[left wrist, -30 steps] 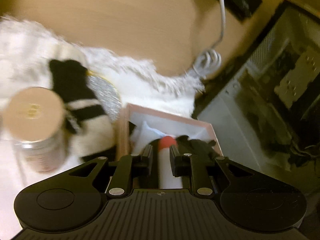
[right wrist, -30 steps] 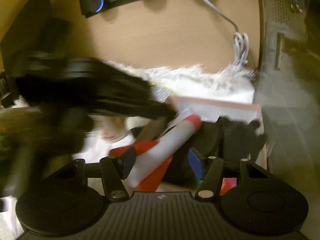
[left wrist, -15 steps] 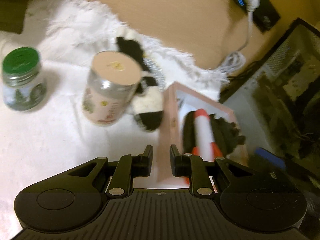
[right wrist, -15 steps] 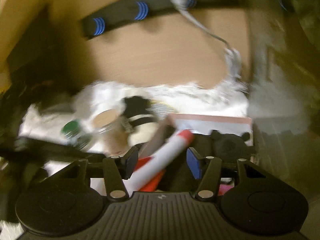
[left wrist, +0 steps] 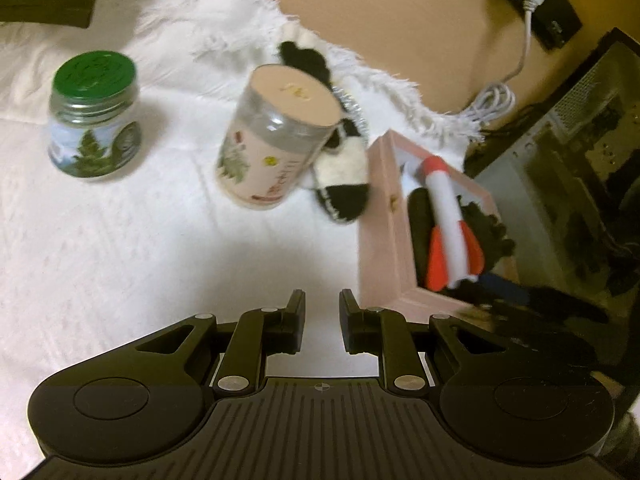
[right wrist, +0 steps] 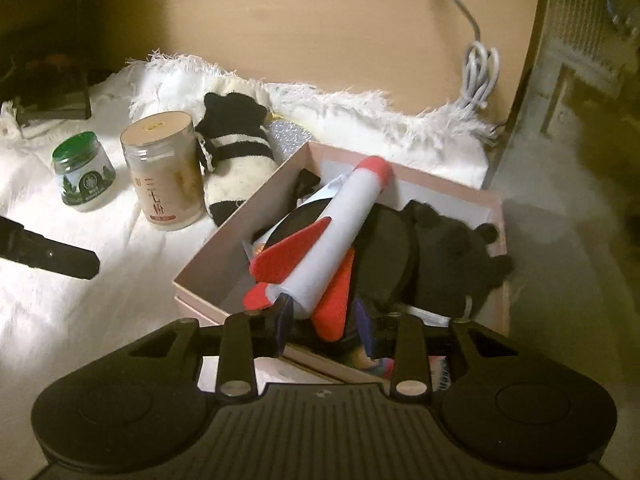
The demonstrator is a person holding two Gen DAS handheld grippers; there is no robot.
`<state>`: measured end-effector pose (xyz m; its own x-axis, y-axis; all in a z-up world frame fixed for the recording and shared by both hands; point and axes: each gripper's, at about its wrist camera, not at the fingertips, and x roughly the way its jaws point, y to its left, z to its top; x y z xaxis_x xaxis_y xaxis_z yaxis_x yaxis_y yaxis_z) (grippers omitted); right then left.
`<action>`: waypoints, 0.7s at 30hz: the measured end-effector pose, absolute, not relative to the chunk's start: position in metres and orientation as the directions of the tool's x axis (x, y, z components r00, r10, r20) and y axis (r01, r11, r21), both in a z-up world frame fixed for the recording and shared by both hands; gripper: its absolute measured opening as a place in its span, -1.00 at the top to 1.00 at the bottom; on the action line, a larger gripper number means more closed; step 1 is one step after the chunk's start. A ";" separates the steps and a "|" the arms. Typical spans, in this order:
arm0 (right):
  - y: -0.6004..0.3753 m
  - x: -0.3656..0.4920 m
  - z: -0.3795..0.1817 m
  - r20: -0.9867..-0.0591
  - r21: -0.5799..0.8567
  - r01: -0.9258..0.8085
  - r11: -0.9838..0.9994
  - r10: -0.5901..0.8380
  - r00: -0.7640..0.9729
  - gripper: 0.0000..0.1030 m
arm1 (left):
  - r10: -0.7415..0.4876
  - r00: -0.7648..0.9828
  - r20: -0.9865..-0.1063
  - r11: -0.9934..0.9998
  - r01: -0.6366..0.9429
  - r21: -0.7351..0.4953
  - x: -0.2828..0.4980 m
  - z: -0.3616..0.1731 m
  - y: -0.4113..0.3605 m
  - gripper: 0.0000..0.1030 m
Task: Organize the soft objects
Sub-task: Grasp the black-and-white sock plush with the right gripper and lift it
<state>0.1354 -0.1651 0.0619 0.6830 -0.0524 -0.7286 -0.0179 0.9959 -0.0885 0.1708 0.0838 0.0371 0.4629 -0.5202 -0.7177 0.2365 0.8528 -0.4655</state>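
Observation:
A pink box (right wrist: 208, 256) (left wrist: 378, 216) holds a white foam rocket with red fins (right wrist: 340, 224) (left wrist: 448, 216) and black soft items (right wrist: 444, 264). A black-and-white striped plush (right wrist: 236, 160) (left wrist: 340, 176) lies on the white cloth just left of the box. My left gripper (left wrist: 322, 320) is empty with a narrow gap between its fingers, above the cloth left of the box's near corner. My right gripper (right wrist: 326, 326) is open at the box's near edge, its fingers either side of the rocket's tail, not gripping it.
A tan-lidded jar (right wrist: 164, 172) (left wrist: 276, 136) stands against the plush. A green-lidded jar (right wrist: 82, 172) (left wrist: 94, 116) stands further left. A fringed white cloth (left wrist: 120, 240) covers the surface. A white cable (right wrist: 480, 76) and grey case (right wrist: 576, 40) are at the right.
My left gripper let go of the rocket and pulled back left out of the box over the cloth. My right gripper drew back a little; the rocket lies in the box.

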 end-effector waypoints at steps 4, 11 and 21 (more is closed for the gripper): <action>-0.170 0.114 0.092 -0.706 -0.046 -0.023 0.999 -0.016 0.708 -0.36 | -0.508 0.502 -0.700 0.860 0.258 -0.440 0.169 0.043 0.101 0.61; -0.155 0.174 0.152 -0.651 0.177 -0.001 0.984 0.118 0.750 -0.70 | -0.498 0.560 -0.662 0.865 0.273 -0.420 0.167 0.042 0.125 0.61; -0.076 0.412 0.085 -0.869 0.169 0.015 0.986 0.142 0.475 -0.73 | -0.537 0.629 -0.562 0.842 0.361 -0.400 0.148 0.061 0.161 0.61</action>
